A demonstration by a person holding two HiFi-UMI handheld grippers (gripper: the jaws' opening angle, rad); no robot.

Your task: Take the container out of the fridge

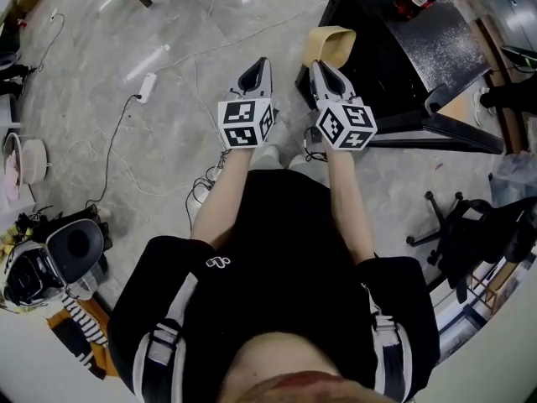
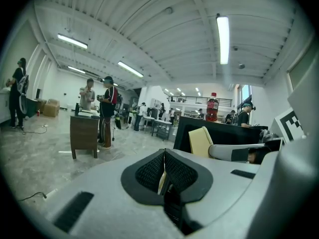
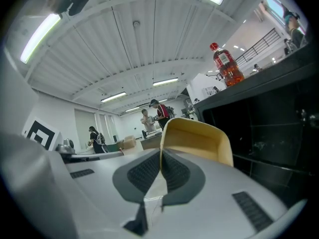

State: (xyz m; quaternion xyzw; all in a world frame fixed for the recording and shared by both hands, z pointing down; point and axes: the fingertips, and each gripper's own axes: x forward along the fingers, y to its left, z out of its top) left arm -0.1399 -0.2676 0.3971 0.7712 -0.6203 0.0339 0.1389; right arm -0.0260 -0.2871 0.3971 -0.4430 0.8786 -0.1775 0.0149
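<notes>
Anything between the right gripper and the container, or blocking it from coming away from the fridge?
Nothing visible. The right gripper is shut on the yellow container by its wall, and the container is out over the floor beside the black fridge. The left gripper is shut and empty, alongside.

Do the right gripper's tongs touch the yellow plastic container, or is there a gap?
Touching. The right gripper view shows the right gripper with its tongs shut on one wall of the yellow plastic container; no gap shows there.

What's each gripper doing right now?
Left gripper: closed, nothing held.
Right gripper: closed on the wall of the pale yellow plastic container.
</notes>
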